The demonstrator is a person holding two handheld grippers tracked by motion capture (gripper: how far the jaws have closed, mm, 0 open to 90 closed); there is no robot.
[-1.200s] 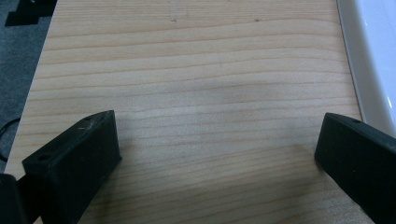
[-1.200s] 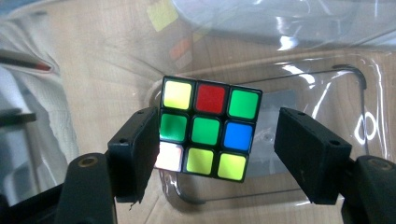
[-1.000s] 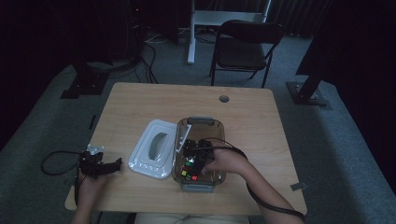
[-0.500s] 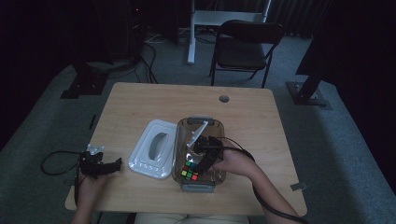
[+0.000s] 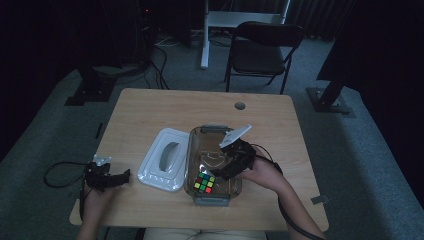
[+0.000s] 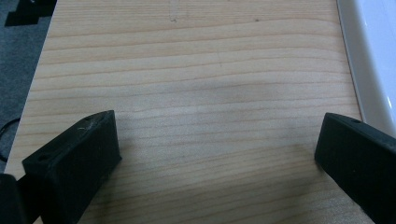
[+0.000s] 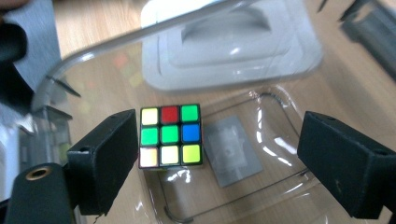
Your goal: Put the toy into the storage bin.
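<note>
Both tongs stand with their jaws spread wide and nothing between them. The right gripper (image 5: 227,170) hangs over the clear container (image 5: 239,186), and in the right gripper view its jaws frame open air with the puzzle cube (image 7: 171,136) below and nearer the left jaw, apart from both. The cube lies on the container floor at the end nearest the person, coloured face up, close beside a square moulded mark in the plastic.

A second ago that gripper sat low over the cube's spot and covered it in the high view; half a second ago it was lifting, and now it has drawn up and back so that the cube (image 5: 205,182) lies fully uncovered. My reading is that the cube has just been let go inside the container, so the placing step looks finished.

The white lid (image 5: 165,165) lies handle up on the table (image 5: 165,107), just beside the container's left wall. The left gripper (image 5: 114,178) rests over bare wood near the table's left edge, as before. Fitting the lid probably comes next.
</note>
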